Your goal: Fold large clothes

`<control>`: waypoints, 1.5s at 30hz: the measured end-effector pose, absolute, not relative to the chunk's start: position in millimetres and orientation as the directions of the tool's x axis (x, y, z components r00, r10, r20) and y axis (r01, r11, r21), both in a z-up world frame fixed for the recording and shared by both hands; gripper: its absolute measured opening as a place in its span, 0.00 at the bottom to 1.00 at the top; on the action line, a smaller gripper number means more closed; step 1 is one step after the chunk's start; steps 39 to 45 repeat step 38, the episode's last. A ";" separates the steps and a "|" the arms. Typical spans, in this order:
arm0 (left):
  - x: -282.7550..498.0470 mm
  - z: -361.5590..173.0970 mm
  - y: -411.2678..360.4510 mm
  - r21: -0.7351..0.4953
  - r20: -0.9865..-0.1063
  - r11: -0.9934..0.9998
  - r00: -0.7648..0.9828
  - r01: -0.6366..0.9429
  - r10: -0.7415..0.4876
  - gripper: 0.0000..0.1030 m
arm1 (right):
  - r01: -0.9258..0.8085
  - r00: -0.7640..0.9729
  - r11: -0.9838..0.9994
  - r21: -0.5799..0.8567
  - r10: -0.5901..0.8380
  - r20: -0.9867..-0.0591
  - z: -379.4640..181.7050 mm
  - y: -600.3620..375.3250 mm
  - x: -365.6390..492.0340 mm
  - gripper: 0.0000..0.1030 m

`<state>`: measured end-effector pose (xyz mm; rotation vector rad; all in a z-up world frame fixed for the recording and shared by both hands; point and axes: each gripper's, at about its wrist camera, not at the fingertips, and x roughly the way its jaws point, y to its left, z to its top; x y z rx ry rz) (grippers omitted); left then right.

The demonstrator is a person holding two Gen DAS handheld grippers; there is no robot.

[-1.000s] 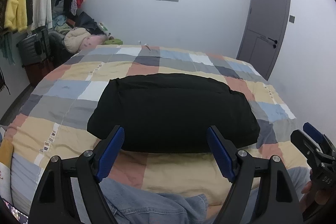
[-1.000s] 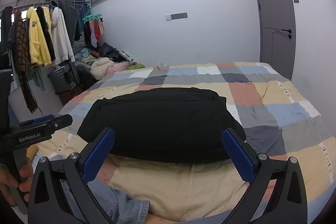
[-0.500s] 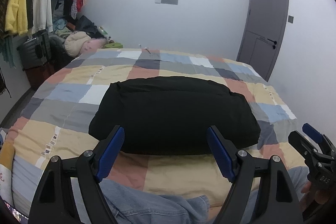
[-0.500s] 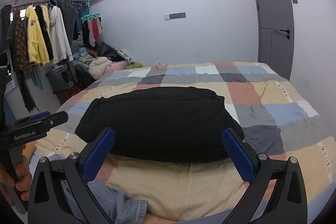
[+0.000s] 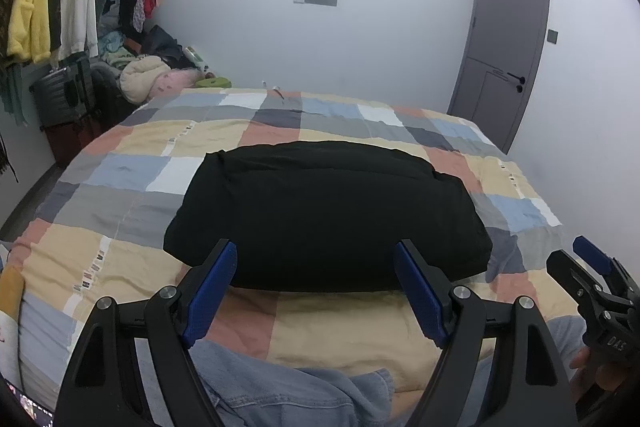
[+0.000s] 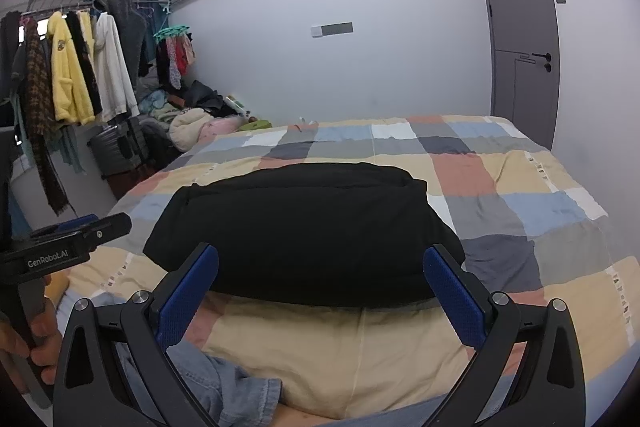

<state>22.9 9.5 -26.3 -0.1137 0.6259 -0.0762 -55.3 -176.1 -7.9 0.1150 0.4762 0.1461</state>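
Black garment sits folded mid-bed. Left gripper & right gripper: jaws wide open, empty, held short of it. Risk: puffy bundle could spring open w/ any nudge.

Left gripper held level, blue-padded fingers spread wide, nothing between them. Right gripper same: fingers wide apart, nothing gripped. Both side by side, aimed forward. Left hand wraps its handle.
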 end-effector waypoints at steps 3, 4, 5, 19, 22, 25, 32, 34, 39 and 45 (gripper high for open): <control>22.1 -26.1 8.0 -0.120 -0.579 0.992 0.809 0.033 -0.097 0.79 | -0.118 0.878 0.983 0.143 0.170 -0.447 -9.0 -176.1 -56.7 1.00; 21.9 -26.1 7.6 -0.120 -0.580 0.992 0.809 0.034 -0.098 0.79 | -0.118 0.878 0.983 0.142 0.170 -0.447 -8.8 -176.0 -57.1 1.00; 22.4 -25.9 7.8 -0.123 -0.580 0.992 0.808 0.036 -0.101 0.79 | -0.118 0.878 0.983 0.142 0.170 -0.447 -8.8 -175.8 -57.2 1.00; 23.3 -25.5 8.2 -0.125 -0.579 0.991 0.808 0.040 -0.106 0.79 | -0.113 0.880 0.983 0.142 0.166 -0.446 -8.6 -175.6 -58.1 1.00; 23.5 -26.0 9.0 -0.130 -0.581 0.991 0.807 0.041 -0.109 0.79 | -0.113 0.879 0.983 0.143 0.166 -0.448 -9.6 -175.6 -57.6 1.00; 23.7 -26.4 8.3 -0.126 -0.582 0.991 0.806 0.040 -0.107 0.79 | -0.109 0.878 0.984 0.143 0.163 -0.451 -9.7 -177.0 -57.5 1.00; 23.8 -27.7 7.9 -0.126 -0.585 0.991 0.805 0.038 -0.105 0.79 | -0.105 0.877 0.984 0.146 0.161 -0.453 -10.8 -178.5 -58.0 1.00; 23.6 -28.0 7.9 -0.126 -0.585 0.991 0.804 0.040 -0.107 0.79 | -0.105 0.877 0.984 0.146 0.161 -0.453 -11.0 -179.1 -57.9 1.00; 24.2 -28.6 8.3 -0.126 -0.587 0.991 0.802 0.039 -0.106 0.79 | -0.104 0.876 0.984 0.148 0.161 -0.455 -11.5 -179.3 -57.6 1.00; 24.2 -28.6 8.3 -0.126 -0.587 0.991 0.802 0.039 -0.106 0.79 | -0.104 0.876 0.984 0.148 0.161 -0.455 -11.5 -179.3 -57.6 1.00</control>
